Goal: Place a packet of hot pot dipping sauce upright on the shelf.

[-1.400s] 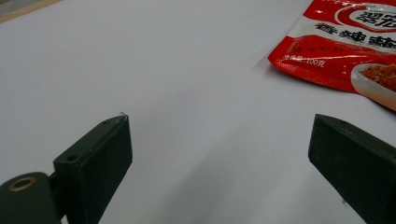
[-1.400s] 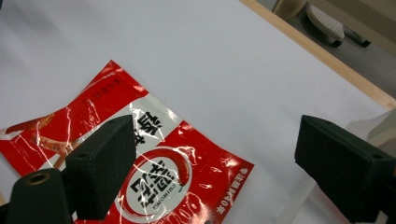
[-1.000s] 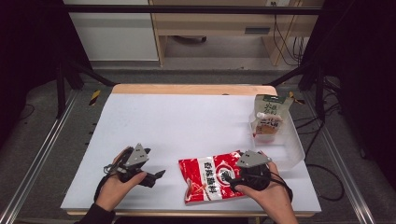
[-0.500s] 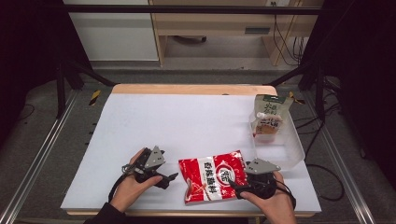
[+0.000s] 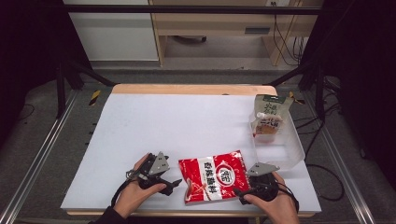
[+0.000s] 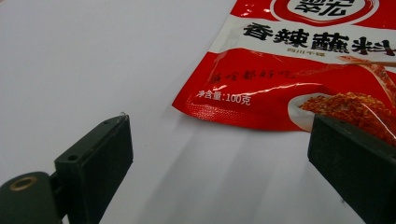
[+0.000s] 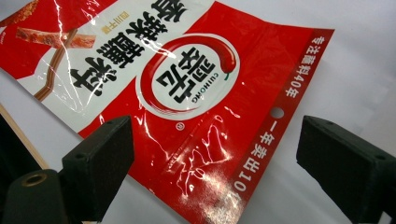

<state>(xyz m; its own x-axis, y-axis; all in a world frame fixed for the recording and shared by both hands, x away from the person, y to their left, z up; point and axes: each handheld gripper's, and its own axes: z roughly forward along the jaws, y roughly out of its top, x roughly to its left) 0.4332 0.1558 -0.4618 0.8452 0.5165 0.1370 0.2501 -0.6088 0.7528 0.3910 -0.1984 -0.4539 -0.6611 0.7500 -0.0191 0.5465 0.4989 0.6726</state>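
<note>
We are flanking the red seasoning packet [image 5: 214, 176] at the tabletop's near edge, left gripper [image 5: 172, 183] and right gripper [image 5: 239, 191] both gaping wide and empty, so each can take an end.

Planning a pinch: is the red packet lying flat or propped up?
Flat: the red packet lies face-up on the white table, label readable.

High view overlooks table [image 5: 140, 121]; both gripper views closely share red packet [image 5: 215, 175].
</note>
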